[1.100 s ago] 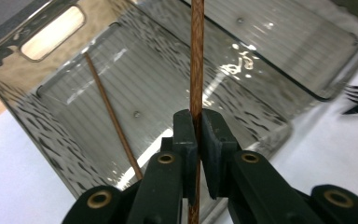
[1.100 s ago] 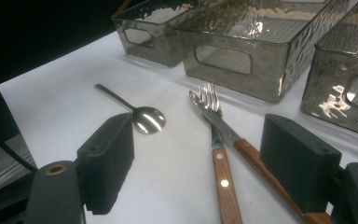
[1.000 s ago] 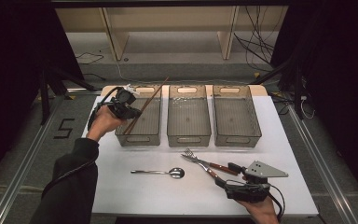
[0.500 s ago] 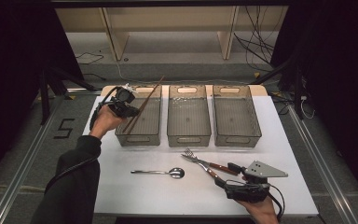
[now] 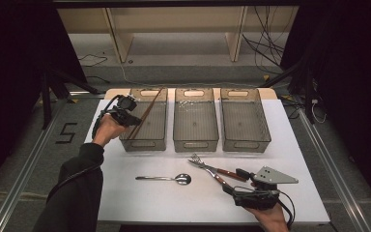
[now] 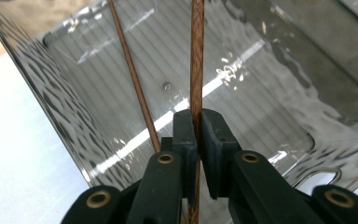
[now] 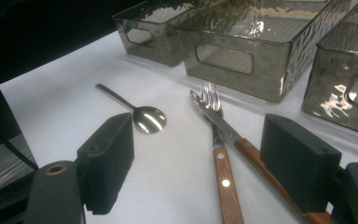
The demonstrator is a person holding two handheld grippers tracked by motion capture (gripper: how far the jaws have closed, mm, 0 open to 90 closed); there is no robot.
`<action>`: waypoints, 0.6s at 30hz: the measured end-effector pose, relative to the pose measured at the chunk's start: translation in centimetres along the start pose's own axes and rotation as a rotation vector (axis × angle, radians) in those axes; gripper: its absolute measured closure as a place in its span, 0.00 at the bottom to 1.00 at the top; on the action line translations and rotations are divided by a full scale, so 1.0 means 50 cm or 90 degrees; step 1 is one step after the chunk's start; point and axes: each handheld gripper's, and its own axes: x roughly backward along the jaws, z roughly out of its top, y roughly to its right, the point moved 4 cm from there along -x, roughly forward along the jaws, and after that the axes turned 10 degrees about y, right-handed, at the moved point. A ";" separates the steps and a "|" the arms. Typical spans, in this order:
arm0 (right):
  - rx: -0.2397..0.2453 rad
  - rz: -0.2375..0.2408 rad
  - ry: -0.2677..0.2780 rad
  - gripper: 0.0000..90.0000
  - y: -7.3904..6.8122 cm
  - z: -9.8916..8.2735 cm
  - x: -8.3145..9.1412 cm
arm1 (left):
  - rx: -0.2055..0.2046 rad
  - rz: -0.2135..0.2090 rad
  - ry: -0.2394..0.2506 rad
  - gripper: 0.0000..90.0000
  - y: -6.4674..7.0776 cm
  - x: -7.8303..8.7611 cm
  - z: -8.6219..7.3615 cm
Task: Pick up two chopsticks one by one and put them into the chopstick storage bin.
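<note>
My left gripper (image 5: pixel 131 117) hangs over the near left corner of the left bin (image 5: pixel 140 144), shut on a thin wooden chopstick (image 6: pixel 196 70) that slants up across the bin. A second chopstick (image 6: pixel 133 74) leans just beside it, outside the pads; in the high view the pair of chopsticks (image 5: pixel 147 111) reads as one line. My right gripper (image 7: pixel 203 161) rests open at the table's near right, its jaws standing either side of the wooden handles of a fork (image 7: pixel 225 179) and a knife (image 7: pixel 223 126). A metal spoon (image 7: pixel 144 116) lies to their left.
Three clear smoky bins stand in a row across the white table (image 5: pixel 125 193): left, middle (image 5: pixel 195 144) and right (image 5: pixel 245 144). The spoon (image 5: pixel 166 179), fork (image 5: pixel 200 162) and knife (image 5: pixel 227 173) lie in front of them. Dark floor and metal rails surround the table.
My left gripper has sunk a little with the chopstick toward the left bin. The right gripper has kept still.
</note>
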 end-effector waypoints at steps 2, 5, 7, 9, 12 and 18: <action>0.000 0.000 0.000 0.30 0.000 0.000 0.000 | 0.005 0.006 -0.001 0.93 -0.001 -0.001 -0.002; 0.001 0.000 0.001 0.30 0.000 0.000 0.000 | 0.014 0.016 -0.005 0.92 -0.002 -0.002 -0.005; 0.000 0.000 0.000 0.30 0.000 0.000 0.000 | 0.023 0.027 -0.007 0.89 -0.004 -0.003 -0.006; -0.001 -0.001 0.000 0.30 0.000 0.000 0.001 | 0.029 0.033 0.002 0.81 -0.005 0.001 -0.005; -0.002 -0.001 0.001 0.30 0.001 0.000 0.001 | 0.035 0.030 0.023 0.70 0.001 0.013 -0.001; -0.002 -0.001 0.001 0.30 0.000 0.000 0.001 | 0.022 0.005 0.051 0.52 0.027 0.046 0.002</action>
